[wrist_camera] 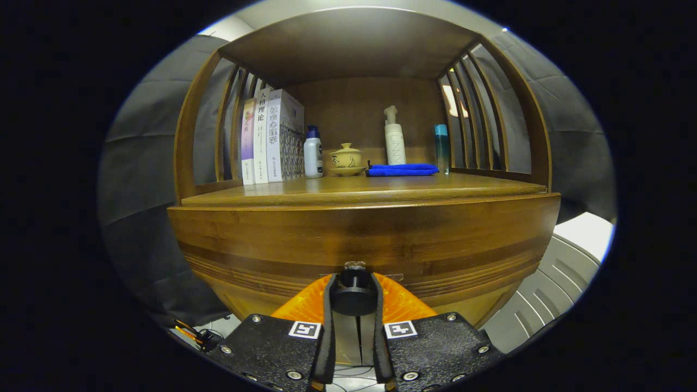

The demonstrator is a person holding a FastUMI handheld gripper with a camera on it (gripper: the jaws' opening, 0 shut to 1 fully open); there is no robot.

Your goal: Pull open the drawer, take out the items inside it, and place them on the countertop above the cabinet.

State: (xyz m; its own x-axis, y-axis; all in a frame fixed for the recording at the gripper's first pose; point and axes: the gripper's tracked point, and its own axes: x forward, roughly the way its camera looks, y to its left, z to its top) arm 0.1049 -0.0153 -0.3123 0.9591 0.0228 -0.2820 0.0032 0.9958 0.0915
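Drawer knob [353, 296] between (seemingly clamped) fingers [329, 310]

Tongs [354, 283] level, fingers [328, 305] nearly closed, pressing a round knob [353, 296]

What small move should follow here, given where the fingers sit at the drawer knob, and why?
Probably a straight pull back toward the person. The gripper has both fingers closed against the sides of the dark drawer knob, and the drawer front looks flush with the cabinet, so the drawer seems not yet opened. The countertop above has bare space in front of the blue cloth.
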